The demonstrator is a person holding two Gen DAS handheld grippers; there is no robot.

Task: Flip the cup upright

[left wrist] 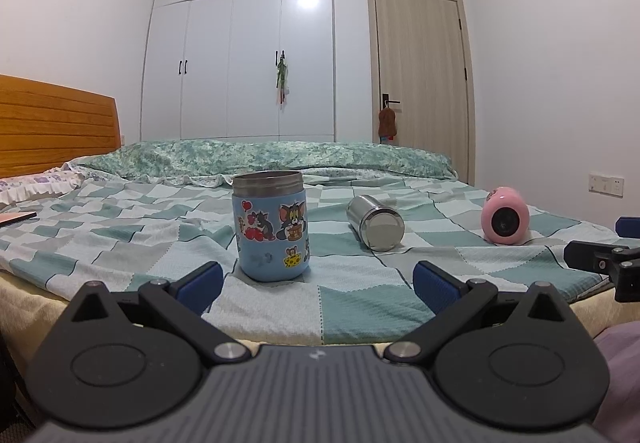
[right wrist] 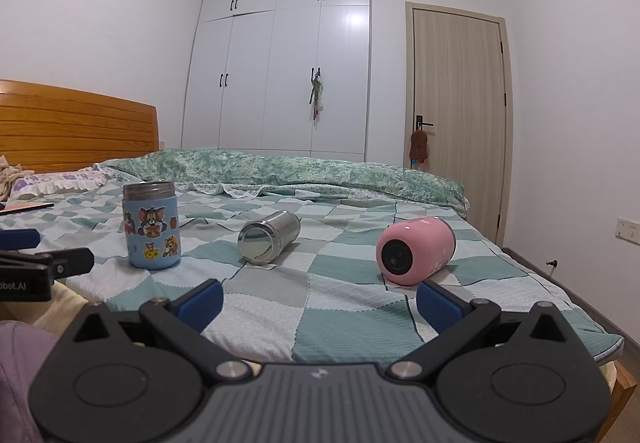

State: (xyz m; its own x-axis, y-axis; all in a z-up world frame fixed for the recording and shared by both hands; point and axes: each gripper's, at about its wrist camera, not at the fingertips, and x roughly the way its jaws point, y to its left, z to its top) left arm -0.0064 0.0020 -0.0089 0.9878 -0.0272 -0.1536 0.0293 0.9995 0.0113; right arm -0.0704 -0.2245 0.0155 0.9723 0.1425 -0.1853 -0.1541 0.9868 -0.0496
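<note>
Blue cartoon cup (left wrist: 270, 227) upright on checked bedspread (left wrist: 360, 299), mouth up. Steel cup (left wrist: 375, 223) and pink cup (right wrist: 416, 251) on sides, well apart, bases toward cameras, long axes running away toward pillow (right wrist: 280, 167). Left gripper (left wrist: 316, 283) and right gripper (right wrist: 320, 297): jaws spread wide, empty, short of cups.

Both wrist cameras sit low at the bed (left wrist: 360, 283) edge, facing the wardrobe (right wrist: 296, 63) at 12 o'clock; both share the three cups; right view offset rightward.
</note>
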